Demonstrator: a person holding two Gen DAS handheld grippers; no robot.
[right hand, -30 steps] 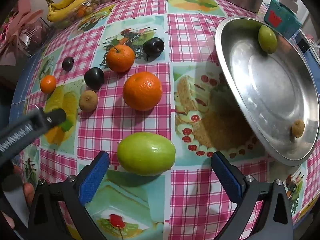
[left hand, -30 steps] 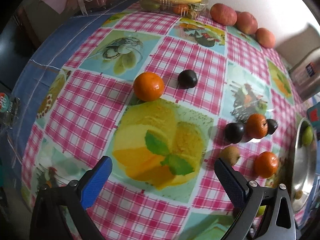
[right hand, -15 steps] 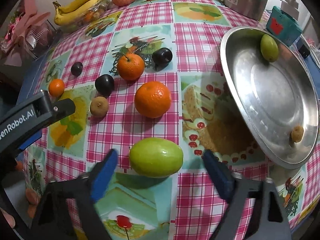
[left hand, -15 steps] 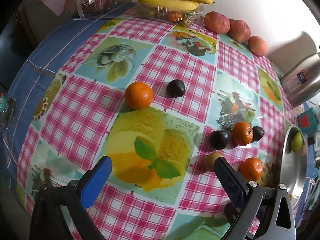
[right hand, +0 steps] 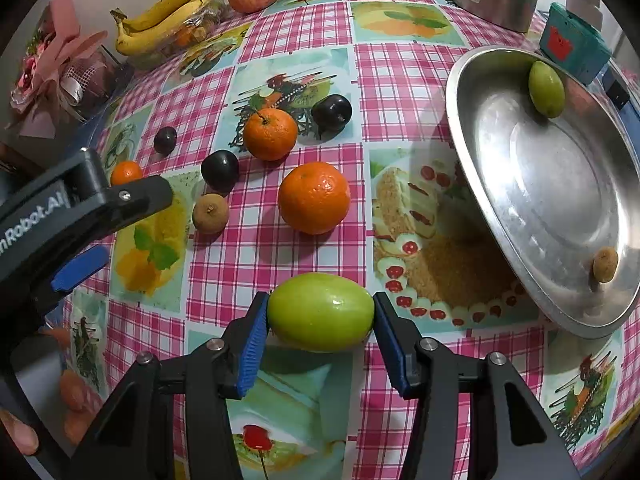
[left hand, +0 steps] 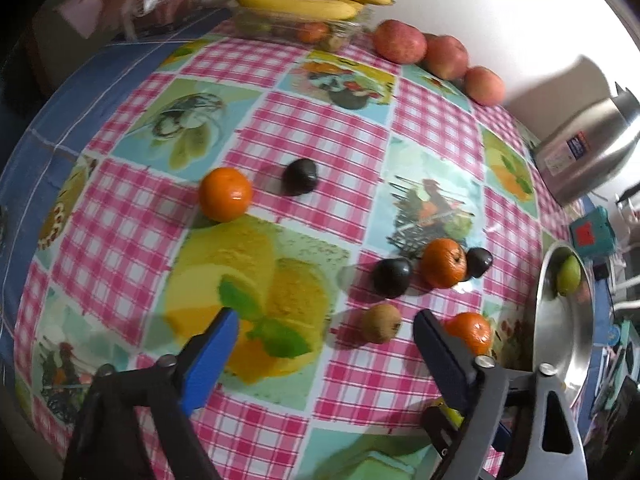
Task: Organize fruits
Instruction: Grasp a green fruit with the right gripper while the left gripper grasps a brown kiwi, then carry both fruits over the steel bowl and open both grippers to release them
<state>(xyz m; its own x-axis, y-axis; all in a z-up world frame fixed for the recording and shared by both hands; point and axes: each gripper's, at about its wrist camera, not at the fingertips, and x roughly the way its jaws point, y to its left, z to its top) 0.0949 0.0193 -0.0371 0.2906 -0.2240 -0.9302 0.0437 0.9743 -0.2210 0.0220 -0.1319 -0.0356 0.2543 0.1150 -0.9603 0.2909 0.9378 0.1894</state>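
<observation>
Left gripper (left hand: 324,338) first: we are seeing its jaws spread over bare tablecloth (left hand: 340,128), nothing between them, and they have just been closing a bit. We are noting the small brown fruit (left hand: 381,323) sitting just inside its right finger, untouched. If it is closing further there, that finger is likely clipping the fruit and rolling it away.

Moving right, the loose oranges and dark plums are lying scattered mid-table, one big orange (right hand: 314,197) just beyond the green fruit (right hand: 321,311).

Right gripper (right hand: 320,320) has just been closing around that green fruit; both blue pads are meeting its ends, so we are calling it gripped, still down on the cloth. We are flagging slip risk: the skin is looking glossy and rounded, and the pads are catching only the tapered tips, so it may be squirting out on the lift.

Far right, the steel tray (right hand: 472,152) is holding another green fruit (right hand: 546,89) and a small brown one (right hand: 605,265). A drop there may send those rolling.
</observation>
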